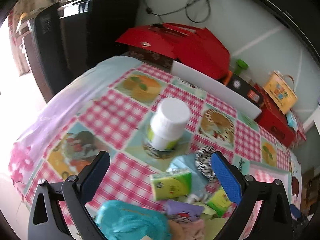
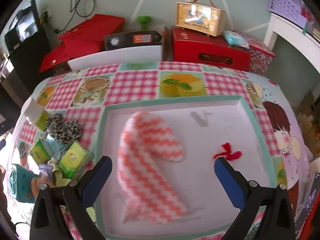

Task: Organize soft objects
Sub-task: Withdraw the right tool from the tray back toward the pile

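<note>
In the right wrist view, a pink-and-white zigzag cloth [image 2: 148, 160] lies in a white tray with a mint rim [image 2: 174, 101]. My right gripper [image 2: 163, 170] is open above the cloth and holds nothing. A pile of soft things lies left of the tray: green tissue packs [image 2: 74, 161], a leopard-print scrunchie [image 2: 64, 129] and a teal cloth [image 2: 20, 184]. In the left wrist view, my left gripper [image 1: 160, 170] is open over this pile, above a green tissue pack [image 1: 172, 184], the scrunchie [image 1: 204, 164], a purple pack [image 1: 184, 210] and the teal cloth [image 1: 132, 220].
A white bottle [image 1: 168, 124] stands on the pink checked tablecloth [image 1: 112, 108] beyond the pile. Red boxes [image 2: 210, 48], a black box [image 2: 132, 39], a yellow carry case [image 2: 200, 16] and a white board [image 2: 116, 57] line the table's far edge by the wall.
</note>
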Demonstrator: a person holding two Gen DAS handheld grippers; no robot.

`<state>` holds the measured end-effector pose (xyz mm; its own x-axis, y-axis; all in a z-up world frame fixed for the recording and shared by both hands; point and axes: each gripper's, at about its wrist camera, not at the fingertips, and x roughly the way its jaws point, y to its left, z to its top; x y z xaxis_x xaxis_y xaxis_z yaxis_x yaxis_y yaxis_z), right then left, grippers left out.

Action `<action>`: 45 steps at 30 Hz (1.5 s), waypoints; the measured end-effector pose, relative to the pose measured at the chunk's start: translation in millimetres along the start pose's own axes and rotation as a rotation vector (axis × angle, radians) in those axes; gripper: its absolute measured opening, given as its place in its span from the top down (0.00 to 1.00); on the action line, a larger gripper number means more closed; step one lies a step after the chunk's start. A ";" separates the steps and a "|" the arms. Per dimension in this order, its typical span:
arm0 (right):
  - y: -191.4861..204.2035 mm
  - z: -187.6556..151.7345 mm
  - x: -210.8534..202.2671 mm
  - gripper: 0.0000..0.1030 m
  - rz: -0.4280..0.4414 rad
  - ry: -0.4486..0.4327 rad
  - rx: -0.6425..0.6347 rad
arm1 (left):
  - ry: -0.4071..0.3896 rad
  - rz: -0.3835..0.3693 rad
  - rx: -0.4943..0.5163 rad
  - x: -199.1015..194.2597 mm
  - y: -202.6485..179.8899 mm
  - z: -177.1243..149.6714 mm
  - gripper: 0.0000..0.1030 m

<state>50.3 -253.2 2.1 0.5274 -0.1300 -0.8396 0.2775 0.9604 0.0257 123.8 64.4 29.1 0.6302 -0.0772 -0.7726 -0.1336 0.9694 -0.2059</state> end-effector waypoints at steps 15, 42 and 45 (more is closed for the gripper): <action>62.5 -8.0 6.7 0.00 0.067 -0.013 -0.111 | -0.028 0.036 -0.075 -4.2 42.6 3.7 0.02; 110.5 -15.5 -3.6 0.00 0.269 -0.112 -0.195 | -0.070 0.048 -0.031 -8.2 47.7 4.7 0.02; 110.5 -13.6 -7.2 0.00 0.255 -0.155 -0.190 | -0.072 0.039 -0.020 -10.4 46.6 5.6 0.02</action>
<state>66.3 -142.8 3.6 0.6799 0.0977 -0.7267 -0.0250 0.9936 0.1101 115.3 111.7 30.9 0.6777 -0.0217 -0.7350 -0.1741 0.9664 -0.1891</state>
